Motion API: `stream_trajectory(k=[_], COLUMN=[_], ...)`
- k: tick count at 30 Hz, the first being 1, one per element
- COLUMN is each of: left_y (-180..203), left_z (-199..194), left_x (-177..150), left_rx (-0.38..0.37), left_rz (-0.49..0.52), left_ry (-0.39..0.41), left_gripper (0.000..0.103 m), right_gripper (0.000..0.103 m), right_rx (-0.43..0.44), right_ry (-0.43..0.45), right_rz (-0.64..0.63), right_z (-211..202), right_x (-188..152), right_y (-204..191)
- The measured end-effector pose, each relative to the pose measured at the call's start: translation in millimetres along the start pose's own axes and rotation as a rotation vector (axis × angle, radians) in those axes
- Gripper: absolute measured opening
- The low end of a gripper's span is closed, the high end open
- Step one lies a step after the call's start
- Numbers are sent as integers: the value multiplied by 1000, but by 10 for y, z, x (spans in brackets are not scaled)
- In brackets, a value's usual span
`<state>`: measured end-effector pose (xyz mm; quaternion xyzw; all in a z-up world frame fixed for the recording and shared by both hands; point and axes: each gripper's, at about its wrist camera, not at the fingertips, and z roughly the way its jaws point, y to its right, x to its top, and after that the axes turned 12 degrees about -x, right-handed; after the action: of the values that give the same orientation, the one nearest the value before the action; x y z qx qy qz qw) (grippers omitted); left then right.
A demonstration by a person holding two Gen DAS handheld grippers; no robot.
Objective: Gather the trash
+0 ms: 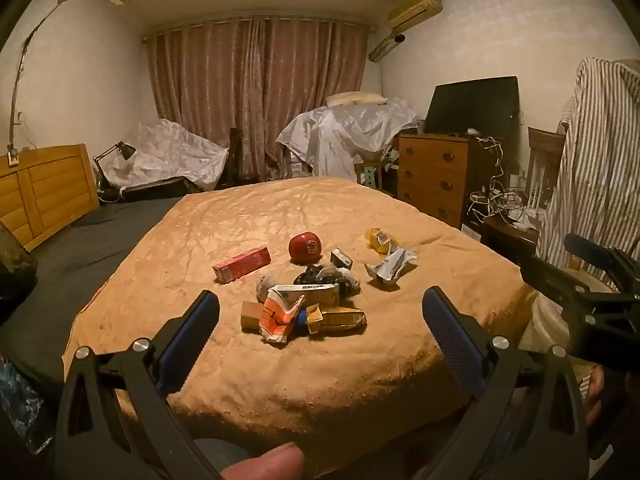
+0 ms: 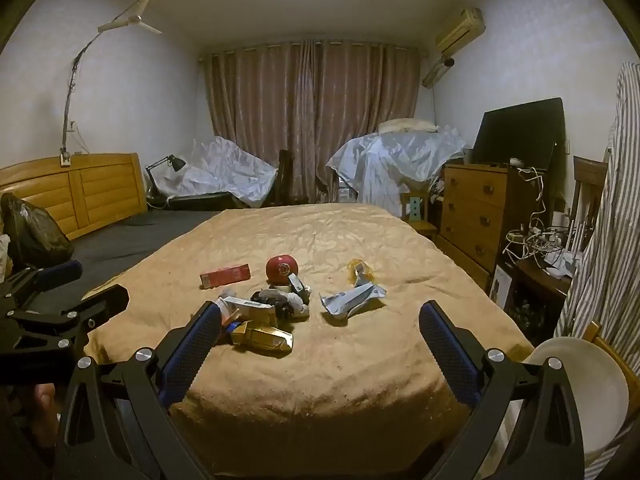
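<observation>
A heap of trash lies mid-bed on the tan blanket (image 1: 360, 380): a crumpled orange-and-white carton (image 1: 280, 314), a gold packet (image 1: 342, 318) (image 2: 262, 336), a small cardboard box (image 1: 251, 314) and dark scraps (image 1: 324, 276). Around it lie a red box (image 1: 241, 265) (image 2: 225, 275), a red round object (image 1: 306, 247) (image 2: 282, 269), a yellow wrapper (image 1: 378, 237) (image 2: 359, 270) and a crumpled white wrapper (image 1: 390, 266) (image 2: 352, 300). My left gripper (image 1: 320, 296) (image 2: 92, 284) hovers open short of the heap, holding nothing. My right gripper (image 2: 320, 308) (image 1: 560, 258) is open and empty beside it.
A white round container (image 2: 580, 380) stands at the bed's near right corner. A black bag (image 2: 32, 232) sits at the left. A wooden dresser (image 2: 476, 208) with a screen, tangled cables (image 2: 536, 240) and a striped cloth (image 1: 592, 168) crowd the right side. Wooden headboard (image 1: 48, 188) at left.
</observation>
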<state>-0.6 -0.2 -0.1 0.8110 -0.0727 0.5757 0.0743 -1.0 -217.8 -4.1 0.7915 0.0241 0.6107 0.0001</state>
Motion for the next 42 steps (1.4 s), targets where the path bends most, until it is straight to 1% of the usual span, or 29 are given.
stream_trajectory(k=[5,7,16,18,19,24,31,42], left_y=[-28,45,-1,-6,1,9,2,-14], left_z=[-36,22,82,95,101,96,117,121], left_x=[-7,-68,-91,2,-5,-2,-3,-26], left_rx=[3,-6,-10,-15,-16,-24,-11,-11], left_rz=[-8,2,-2,12,15,16,8,7], left_ry=[0,-12,-36,-56,-58,-62,-65,-65], left_gripper=[98,98,98,98,98,98,98,98], right_gripper=[99,99,99,99,99,99,99,99], right_rx=[2,2,-2,-3,5,4,3,3], right_ry=[-13,-11,-20,-19,-20,-23,-22,-23], right_rz=[6,5,2,2,1,0,2,3], right_z=[-6,-20,-12,-28,20,23,30,27], right_x=[3,16,53,70,4,-4,-13,-12], right_y=[15,13,-15,-15,14,1,16,16])
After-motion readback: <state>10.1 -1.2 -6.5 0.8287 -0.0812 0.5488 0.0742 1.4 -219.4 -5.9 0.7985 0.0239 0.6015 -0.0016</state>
